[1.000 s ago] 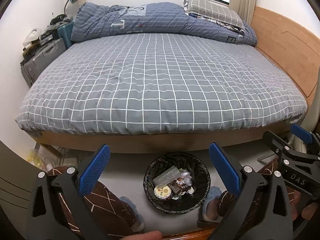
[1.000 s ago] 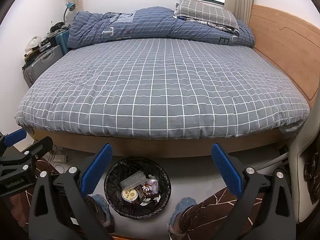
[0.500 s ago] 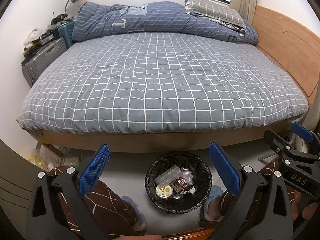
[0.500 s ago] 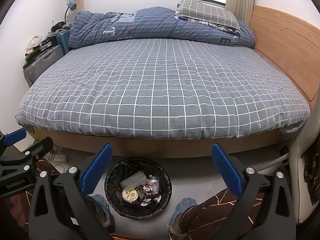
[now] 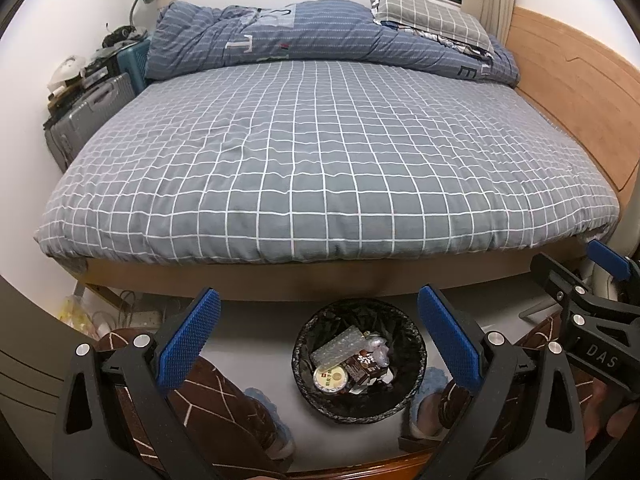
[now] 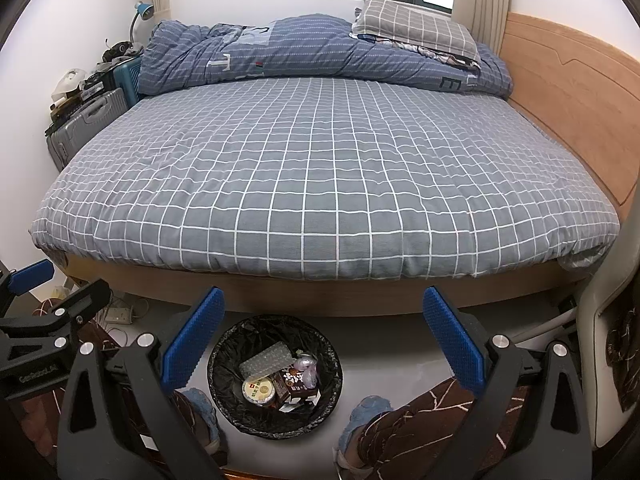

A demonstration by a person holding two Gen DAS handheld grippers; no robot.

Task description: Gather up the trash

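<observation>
- 1 bed (image 6: 320, 184)
- 1 pillow (image 6: 416, 30)
- 1 rolled duvet (image 6: 304, 52)
- 1 trash bin (image 6: 275, 376), holding at least 4 pieces of trash
- 2 suitcases (image 6: 86, 120)
- 1 desk lamp (image 6: 142, 10)
- 2 grippers (image 5: 316, 344), both spread wide, nothing held
- 2 slippered feet (image 6: 366, 406)

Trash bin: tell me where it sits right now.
The trash bin stands on the floor just before the bed, between the person's slippered feet, low and centre in both wrist views.

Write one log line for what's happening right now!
left gripper: open, empty | right gripper: open, empty | trash bin: on floor, holds trash | bed
</observation>
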